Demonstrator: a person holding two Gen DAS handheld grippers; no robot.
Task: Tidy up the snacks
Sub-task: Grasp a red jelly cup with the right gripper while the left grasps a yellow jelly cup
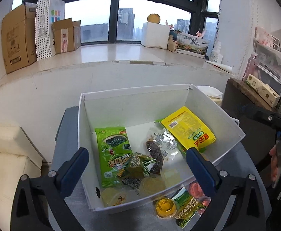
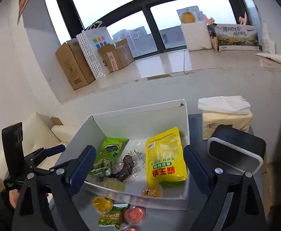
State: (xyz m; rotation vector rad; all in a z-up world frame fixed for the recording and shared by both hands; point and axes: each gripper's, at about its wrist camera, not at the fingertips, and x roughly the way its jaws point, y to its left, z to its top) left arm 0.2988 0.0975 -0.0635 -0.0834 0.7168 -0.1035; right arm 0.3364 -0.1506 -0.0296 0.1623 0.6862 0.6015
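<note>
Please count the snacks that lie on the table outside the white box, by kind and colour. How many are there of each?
Yellow jelly cup: 1
Pink jelly cups: 2 (one is cut off by the edge of the right wrist view)
Green pea packet: 1
Total: 4

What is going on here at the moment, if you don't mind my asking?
A person is sorting snacks into a white box with a handheld gripper in each hand. Both the left gripper and the right gripper hover open and empty over the box's near edge. A yellow pouch and a green seaweed packet already lie inside, while a yellow jelly cup, a green pea packet and a pink jelly cup wait outside it.
</note>
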